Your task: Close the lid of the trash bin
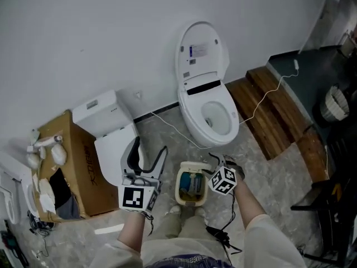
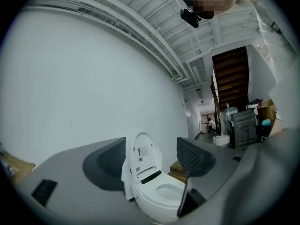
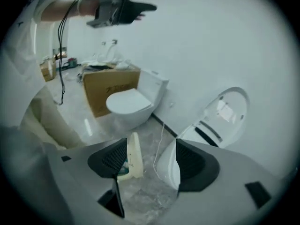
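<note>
1. Two toilets stand on a grey, marble-patterned floor against a plain white wall in the head view. One toilet has its seat cover raised, and a closed toilet sits beside a cardboard box. Wooden steps run along the right, with a white cable trailing over them. The trash bin stands on the floor just in front of the person, its top open and its contents showing. The right gripper hangs just beside the bin's right edge. The left gripper is well to the bin's left.

2. Left gripper view: the jaws stand spread with nothing between them. Beyond them is the open toilet, with the white wall, ceiling pipes, a wooden staircase and a corridor.

3. Right gripper view: the jaws are spread and grip nothing. The bin's lid stands upright just beside the pad at the picture's left; contact cannot be told. Behind are the closed toilet, the box and the marbled floor.
</note>
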